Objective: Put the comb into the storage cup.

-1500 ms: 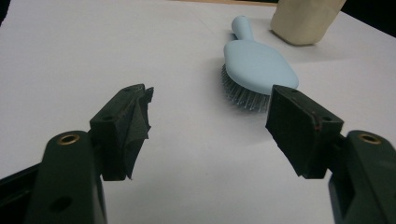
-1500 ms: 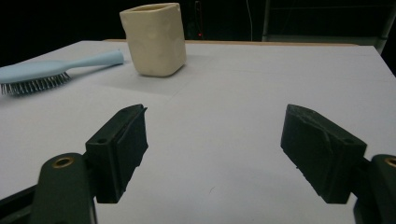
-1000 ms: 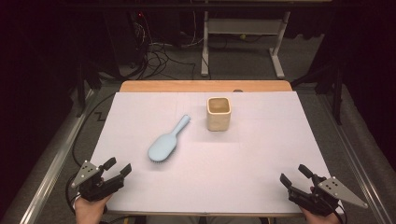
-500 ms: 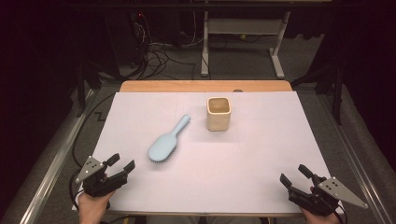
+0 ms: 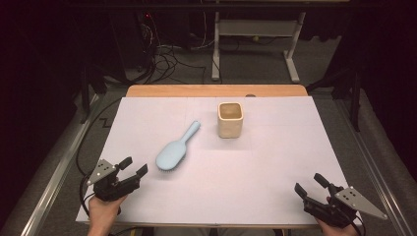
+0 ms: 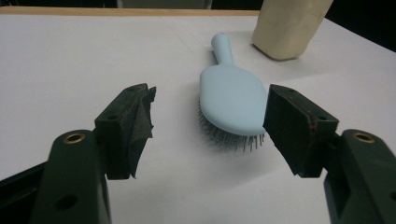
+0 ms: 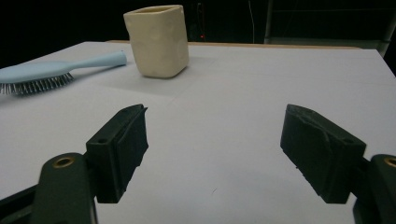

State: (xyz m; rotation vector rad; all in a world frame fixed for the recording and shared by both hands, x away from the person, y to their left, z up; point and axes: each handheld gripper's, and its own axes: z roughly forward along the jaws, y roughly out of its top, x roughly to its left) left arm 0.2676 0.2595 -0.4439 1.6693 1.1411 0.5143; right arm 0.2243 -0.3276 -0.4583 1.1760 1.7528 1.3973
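One claw [image 5: 134, 168] nearer hairbrush [image 5: 176, 150].

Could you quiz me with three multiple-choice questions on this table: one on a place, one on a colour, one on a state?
1. Where does the cream square cup stand from the pale blue plastic hairbrush, in the high view?
A right, farther back
B left, nearer
C on top of it

2. The hairbrush is:
A red
B pale blue
C black

3. The left gripper is:
A shut on the hairbrush
B open, empty
C shut on the cup

Answers: A, the cup sits beyond the handle's tip; B, its back is pale blue; B, its jaws stand apart short of the bristles.
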